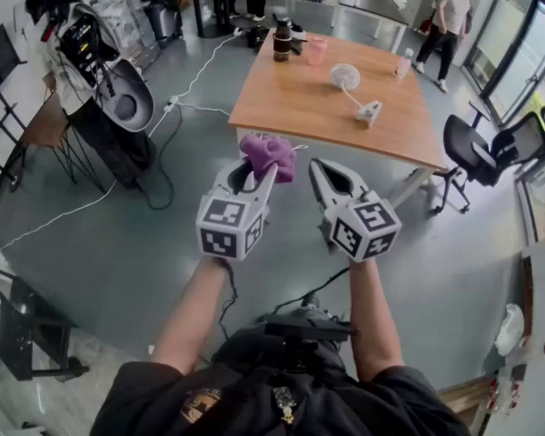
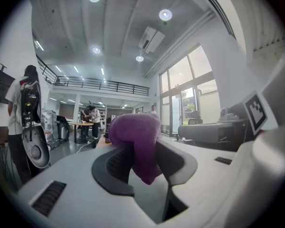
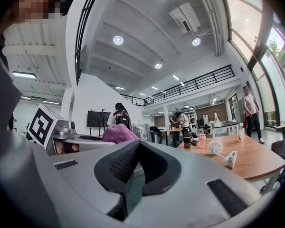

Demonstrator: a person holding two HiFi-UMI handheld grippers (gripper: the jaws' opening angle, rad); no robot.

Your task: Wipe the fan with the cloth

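A small white fan (image 1: pixel 347 78) on a clip stand sits on the wooden table (image 1: pixel 291 107) ahead of me, also visible in the right gripper view as the fan (image 3: pixel 215 147). A purple cloth (image 1: pixel 269 155) bulges out of my left gripper (image 1: pixel 259 173), whose jaws are shut on the cloth (image 2: pixel 135 144). My right gripper (image 1: pixel 320 173) is beside it, shut and empty (image 3: pixel 133 167). Both grippers are held level in the air, short of the table's near edge.
On the table's far side stand a dark flask (image 1: pixel 282 39), a pink cup (image 1: pixel 317 50) and a small bottle (image 1: pixel 403 63). A black office chair (image 1: pixel 477 151) is at the table's right. People stand at left (image 1: pixel 82 71) and far right (image 1: pixel 450 21). Cables run across the floor (image 1: pixel 91 243).
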